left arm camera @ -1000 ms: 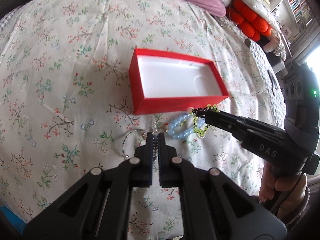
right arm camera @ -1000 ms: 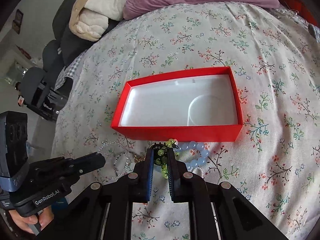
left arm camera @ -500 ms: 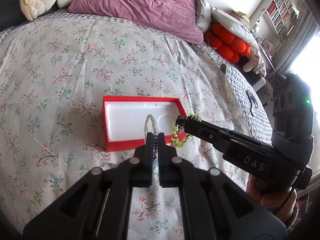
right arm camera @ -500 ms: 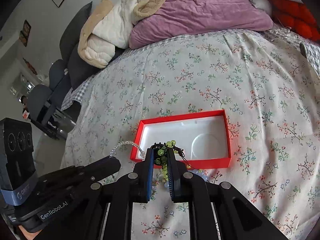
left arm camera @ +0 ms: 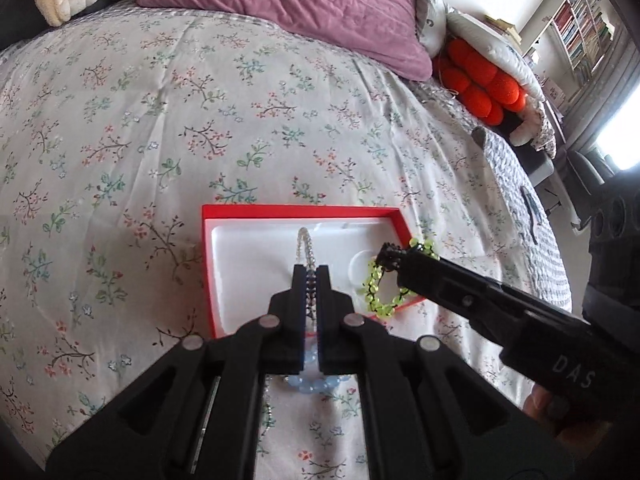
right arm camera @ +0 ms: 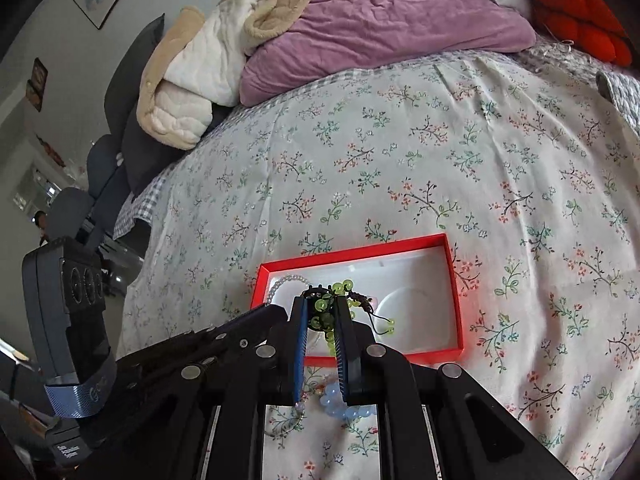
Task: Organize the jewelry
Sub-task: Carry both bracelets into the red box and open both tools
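Note:
A red box point(left arm camera: 300, 210) with a white lining lies open on the floral bedspread. My left gripper point(left arm camera: 311, 271) is shut on a clear bead bracelet point(left arm camera: 304, 240), whose loop hangs over the box's white floor. My right gripper point(right arm camera: 322, 305) is shut on a green bead bracelet point(right arm camera: 325, 314) with a dark cord, held above the box point(right arm camera: 352, 255) near its round recess. From the left wrist view the right gripper point(left arm camera: 394, 259) comes in from the right with the green bracelet point(left arm camera: 378, 294) dangling. The left gripper point(right arm camera: 278, 312) and clear bracelet point(right arm camera: 286, 282) show beside it.
A pale blue bead bracelet point(left arm camera: 316, 381) lies on the bedspread in front of the box, also under my right fingers point(right arm camera: 346, 402). A thin chain point(right arm camera: 280, 426) lies beside it. A purple pillow point(right arm camera: 392, 20), a beige blanket point(right arm camera: 192, 80) and an orange plush point(left arm camera: 484, 88) sit at the far side.
Both grippers lifted their bracelets off the bedspread and carried them forward over the red box. The blue bracelet stayed on the bed.

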